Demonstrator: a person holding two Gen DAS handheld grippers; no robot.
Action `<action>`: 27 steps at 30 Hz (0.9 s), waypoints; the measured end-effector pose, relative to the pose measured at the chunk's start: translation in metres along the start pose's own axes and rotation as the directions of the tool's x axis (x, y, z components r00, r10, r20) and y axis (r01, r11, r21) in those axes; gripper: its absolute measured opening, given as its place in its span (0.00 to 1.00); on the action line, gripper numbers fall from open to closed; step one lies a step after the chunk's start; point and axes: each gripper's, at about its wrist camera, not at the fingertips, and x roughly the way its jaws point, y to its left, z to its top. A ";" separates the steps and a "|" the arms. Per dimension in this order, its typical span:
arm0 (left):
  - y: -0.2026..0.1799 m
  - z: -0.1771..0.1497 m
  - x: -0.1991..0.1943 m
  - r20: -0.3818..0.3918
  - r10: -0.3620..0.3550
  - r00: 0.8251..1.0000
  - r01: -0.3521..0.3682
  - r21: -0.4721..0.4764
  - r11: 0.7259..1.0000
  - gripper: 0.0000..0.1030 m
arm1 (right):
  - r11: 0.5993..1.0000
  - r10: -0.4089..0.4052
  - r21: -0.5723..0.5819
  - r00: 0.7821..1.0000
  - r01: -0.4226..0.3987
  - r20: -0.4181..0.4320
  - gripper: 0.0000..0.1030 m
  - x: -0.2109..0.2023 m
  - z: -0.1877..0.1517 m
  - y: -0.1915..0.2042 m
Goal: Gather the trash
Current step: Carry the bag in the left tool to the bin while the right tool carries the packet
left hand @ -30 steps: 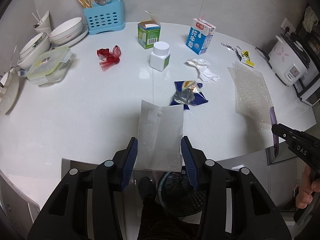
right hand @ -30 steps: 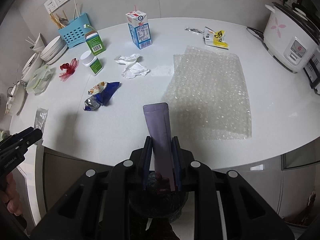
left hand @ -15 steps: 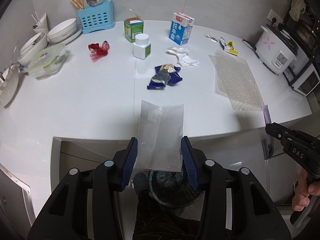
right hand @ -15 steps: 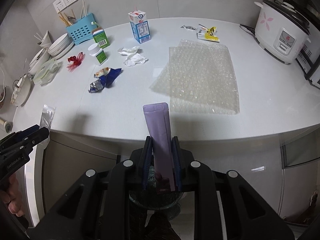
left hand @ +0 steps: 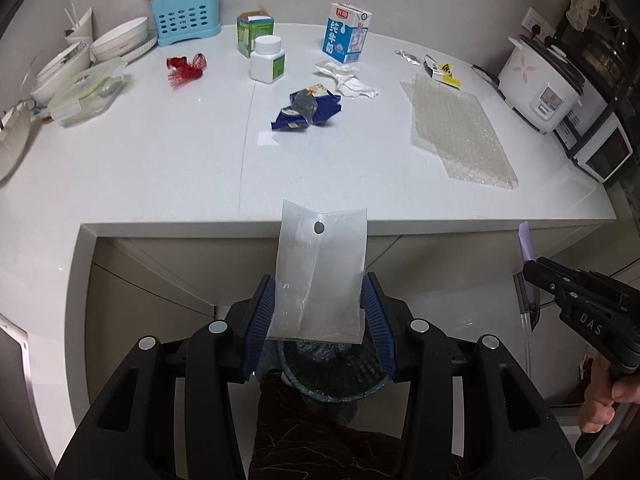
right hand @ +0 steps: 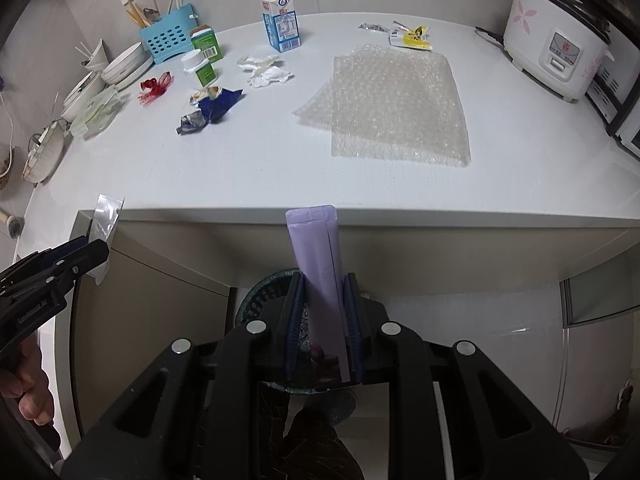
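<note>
1. Worktop; litter remains toward its far edge, bubble wrap near the right edge.
2. Mesh bin; on the floor off the near edge, below both grippers.
3. Left gripper; jaws clamped on clear bag; release looks next.
4. Right gripper; jaws clamped on purple sachet; likewise.

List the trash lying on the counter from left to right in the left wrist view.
Red net → blue wrapper → tissue → bubble wrap
</note>
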 end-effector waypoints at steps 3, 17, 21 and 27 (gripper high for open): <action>-0.003 -0.007 0.004 0.001 -0.005 1.000 0.005 -0.004 1.000 0.43 | 1.000 0.002 -0.002 1.000 -0.002 -0.007 0.19 0.003 -0.008 0.000; -0.008 -0.036 0.021 0.027 -0.070 0.997 0.071 -0.010 0.997 0.43 | 0.999 0.032 -0.013 0.999 -0.032 -0.023 0.19 0.021 -0.037 0.004; -0.008 -0.042 0.031 0.016 -0.074 0.997 0.074 -0.018 0.997 0.43 | 0.999 0.048 -0.016 0.998 -0.049 -0.041 0.19 0.033 -0.044 0.006; -0.007 -0.054 0.060 0.000 -0.062 0.998 0.062 -0.016 0.998 0.43 | 0.998 0.066 -0.005 0.994 -0.067 -0.082 0.19 0.063 -0.056 0.005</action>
